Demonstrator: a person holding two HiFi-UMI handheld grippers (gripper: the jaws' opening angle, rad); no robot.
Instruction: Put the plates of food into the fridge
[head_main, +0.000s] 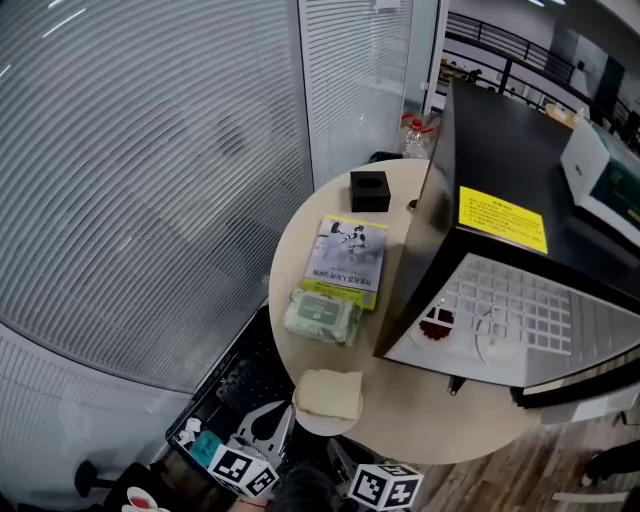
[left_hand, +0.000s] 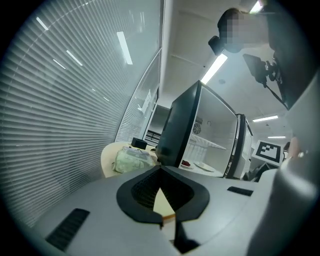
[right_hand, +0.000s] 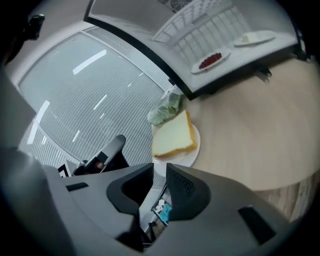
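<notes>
Since the head view cuts both tools off at its bottom edge, little more than their marker cubes (head_main: 243, 470) shows there, and the jaws must be read from each tool's own view. Far left of the fridge (head_main: 500, 150) hang grey blinds (head_main: 150, 180), and lower down a dark crate (head_main: 215, 400) holds odds and ends too small to name. The left gripper (left_hand: 160, 169) points roughly level toward the fridge with its jaw tips meeting. In the wedge behind the tips sits something cream with a brown edge, and I cannot tell whether it is bread or table. On the round table (head_main: 430, 420), left of the fridge, lie a pack of wipes (head_main: 322, 315), a book (head_main: 347, 260) and, farther back, a black box (head_main: 369, 190). In front of the fridge's left corner, at the table's near edge, stands a white plate (head_main: 305, 422) bearing a slice of bread (head_main: 330, 392), outside the fridge. The right gripper (right_hand: 160, 171) hangs near that plate, tilted down, its jaws a narrow slit apart with nothing between them. The fridge stands open, its door (left_hand: 239, 145) seen only edge-on. Inside the fridge, on its floor beneath a wire shelf (head_main: 520, 300), rest a plate of red food (head_main: 437, 322) and, to its right, a plate with a pale piece (head_main: 497, 347) that is hard to identify. A yellow label (head_main: 503, 218) on the fridge's black casing carries print too small to read.
</notes>
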